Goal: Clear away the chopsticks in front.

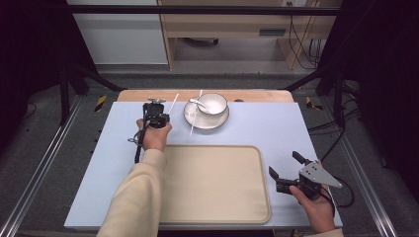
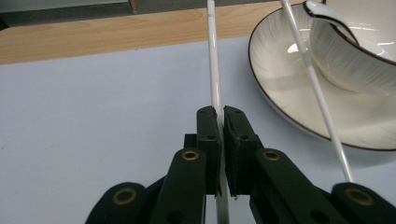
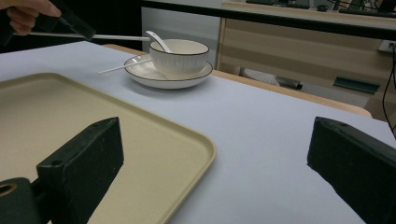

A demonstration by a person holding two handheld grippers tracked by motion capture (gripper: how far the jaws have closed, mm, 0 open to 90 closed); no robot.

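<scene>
- Your left gripper (image 2: 220,122) has its jaws clamped on a thin white plastic chopstick (image 2: 215,70), held off the pale blue table mat (image 1: 276,131) just left of the white ribbed plate (image 1: 193,118).
- The second white chopstick (image 1: 195,114) leans on that plate's rim, beside the white ribbed bowl (image 1: 216,104) with a white spoon (image 1: 197,102) in it.
- Your right gripper (image 1: 283,171) hangs with jaws wide apart and nothing between them, right of the beige plastic tray (image 1: 215,183).
</scene>
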